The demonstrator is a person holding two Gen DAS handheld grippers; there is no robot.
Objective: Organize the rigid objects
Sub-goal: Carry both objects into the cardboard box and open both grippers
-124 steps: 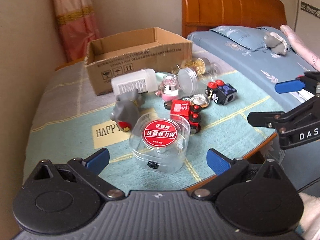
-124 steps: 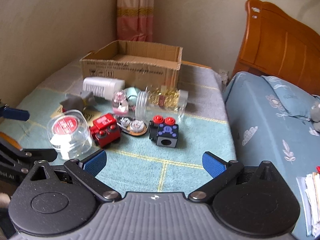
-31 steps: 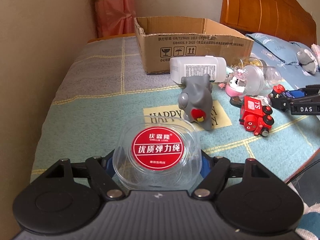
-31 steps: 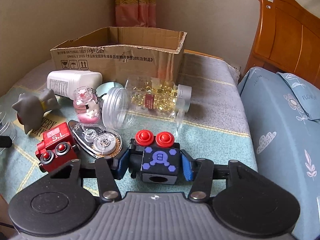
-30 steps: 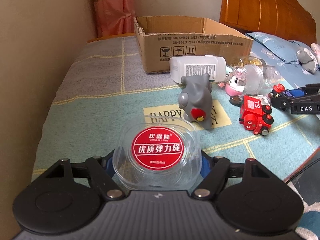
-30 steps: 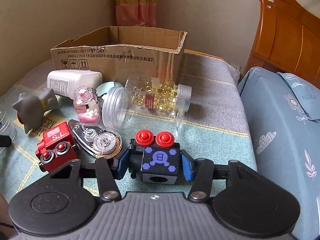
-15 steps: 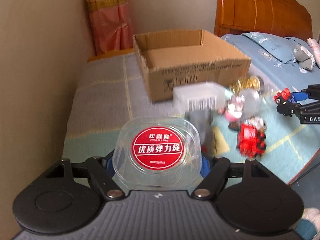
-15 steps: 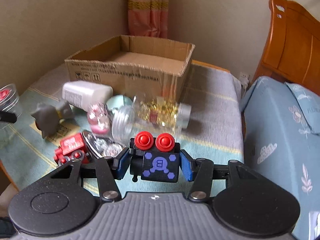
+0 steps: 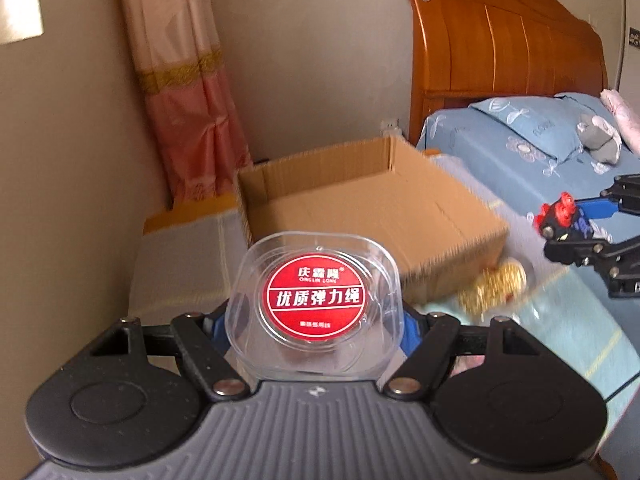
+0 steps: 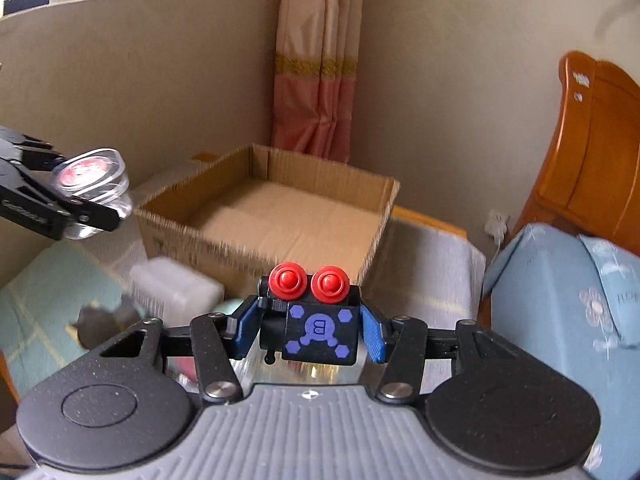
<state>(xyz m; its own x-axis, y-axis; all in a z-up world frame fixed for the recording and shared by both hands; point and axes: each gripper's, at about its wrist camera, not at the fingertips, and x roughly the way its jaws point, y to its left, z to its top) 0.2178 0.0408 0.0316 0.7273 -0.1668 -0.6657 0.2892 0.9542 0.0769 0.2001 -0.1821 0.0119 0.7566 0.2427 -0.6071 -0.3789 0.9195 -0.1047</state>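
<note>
Left gripper (image 9: 314,322) & right gripper (image 10: 309,326): black linkages, blue pads, silver screws, ribbed grey housing w/ round black discs.

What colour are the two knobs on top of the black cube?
Red knobs; clearest in the right wrist view.

Pink curtain (image 9: 188,120) hangs beside wooden headboard (image 9: 500,48).

Motion-blurred beside the cardboard box (image 10: 264,216): white bottle (image 10: 176,292), grey toy (image 10: 104,320), jar of gold beads (image 9: 492,286). Box print unreadable. Left tongs (image 10: 86,210) cropped at frame edge.
</note>
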